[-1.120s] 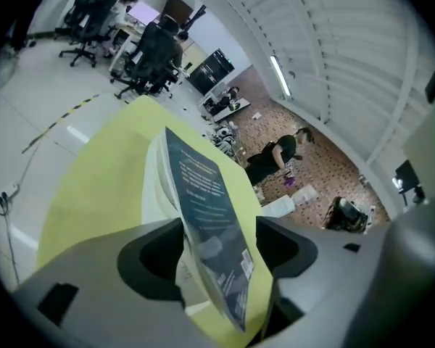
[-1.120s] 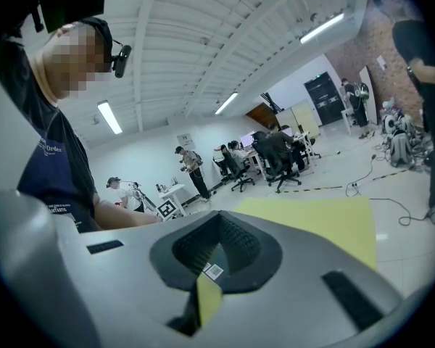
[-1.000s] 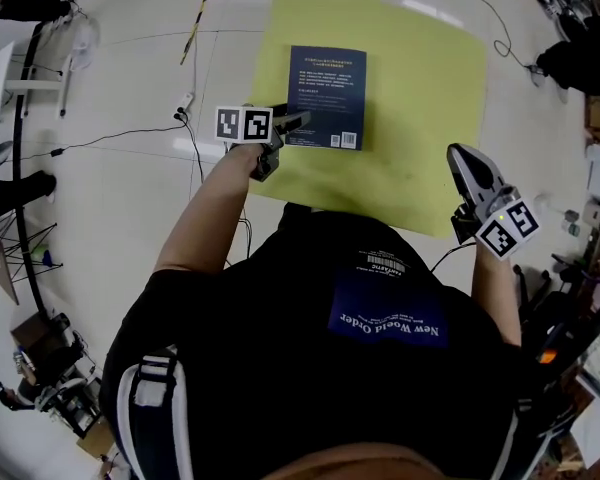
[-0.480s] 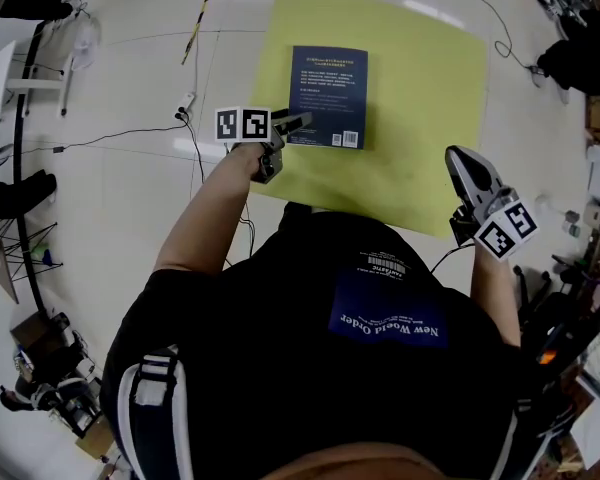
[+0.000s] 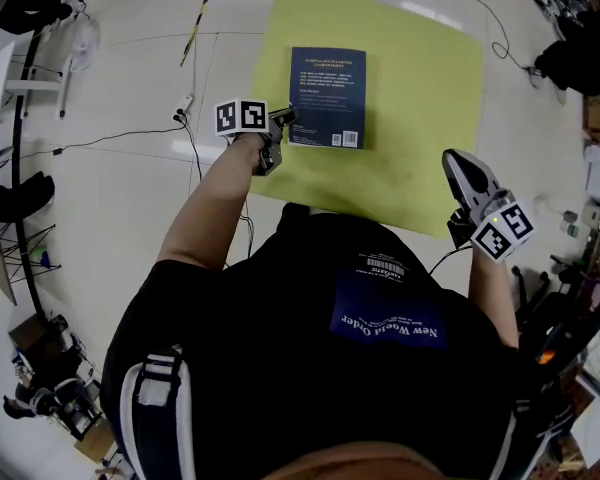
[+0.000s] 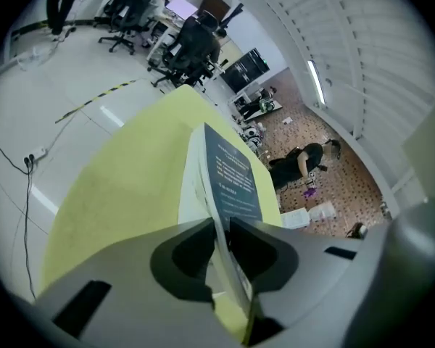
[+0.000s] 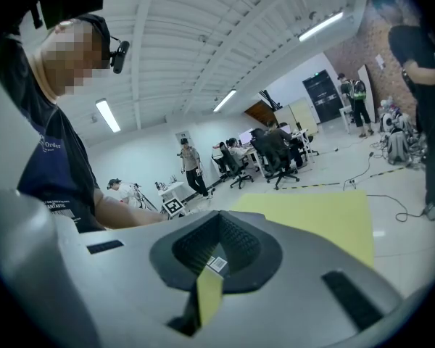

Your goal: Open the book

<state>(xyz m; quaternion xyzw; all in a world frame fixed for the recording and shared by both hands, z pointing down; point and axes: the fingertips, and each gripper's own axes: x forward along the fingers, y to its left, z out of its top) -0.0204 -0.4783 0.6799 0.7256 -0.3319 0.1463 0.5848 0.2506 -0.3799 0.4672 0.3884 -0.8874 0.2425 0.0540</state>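
A dark blue book [image 5: 327, 96] lies shut, back cover up, on a yellow mat [image 5: 420, 78] on the floor. My left gripper [image 5: 285, 120] is at the book's near left corner. In the left gripper view its jaws are closing, and the cover's edge [image 6: 232, 176] stands pinched between the pads of that gripper [image 6: 221, 227], lifted a little off the white pages [image 6: 196, 169]. My right gripper [image 5: 458, 163] hangs over the mat's near right edge, apart from the book. Its jaws [image 7: 216, 220] are shut with nothing between them.
White tiled floor surrounds the mat. A cable and power strip [image 5: 184, 103] lie left of it, more cables [image 5: 480, 8] at the far right. Office chairs [image 6: 188, 42] and people stand in the background. Clutter [image 5: 580, 298] sits at my right.
The left gripper's jaws have closed on the book's near left corner and the gripper has rolled slightly. The right gripper has stayed where it was.
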